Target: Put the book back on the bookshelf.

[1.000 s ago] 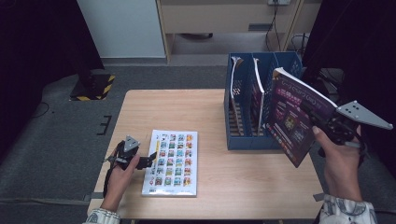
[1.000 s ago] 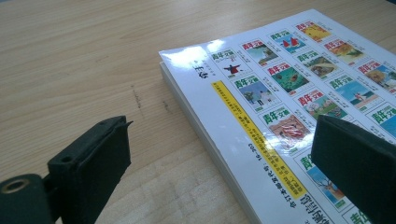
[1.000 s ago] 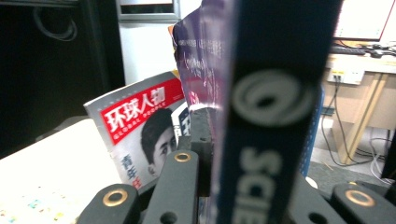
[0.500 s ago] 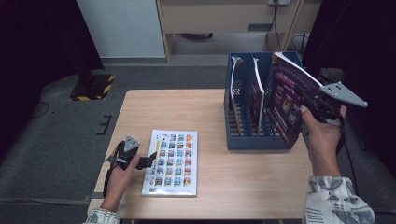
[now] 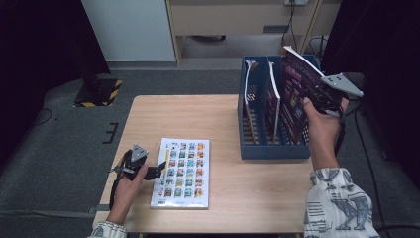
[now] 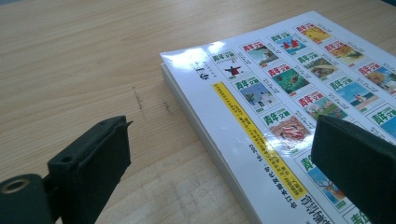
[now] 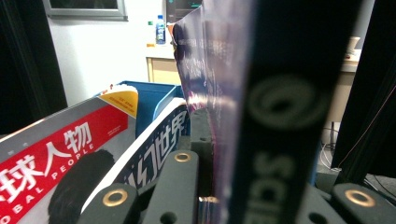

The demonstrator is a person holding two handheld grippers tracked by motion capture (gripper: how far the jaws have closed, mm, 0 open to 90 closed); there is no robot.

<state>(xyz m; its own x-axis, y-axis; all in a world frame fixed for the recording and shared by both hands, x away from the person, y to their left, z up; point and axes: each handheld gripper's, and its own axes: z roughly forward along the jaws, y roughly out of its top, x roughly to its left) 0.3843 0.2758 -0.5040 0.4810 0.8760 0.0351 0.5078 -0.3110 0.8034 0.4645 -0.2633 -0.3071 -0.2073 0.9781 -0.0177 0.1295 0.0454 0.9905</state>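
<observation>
Clamped in the right gripper (image 5: 321, 94) jaws, a purple magazine (image 5: 296, 94) hangs over the blue file rack (image 5: 272, 148) at the table's far right corner, liable to snag a divider if tilted, while the left gripper (image 5: 157, 170), jaws apart, waits beside the catalogue (image 5: 183, 173).

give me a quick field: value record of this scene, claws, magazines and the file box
right claw: shut on purple magazine, holding it upright above the rightmost slot of the blue file box
left claw: open, jaws either side of the left edge of the picture-grid magazine, not gripping
picture-grid magazine: lies flat on the wooden table
blue file box: stands at the table's right side; two magazines already upright in its slots
</observation>
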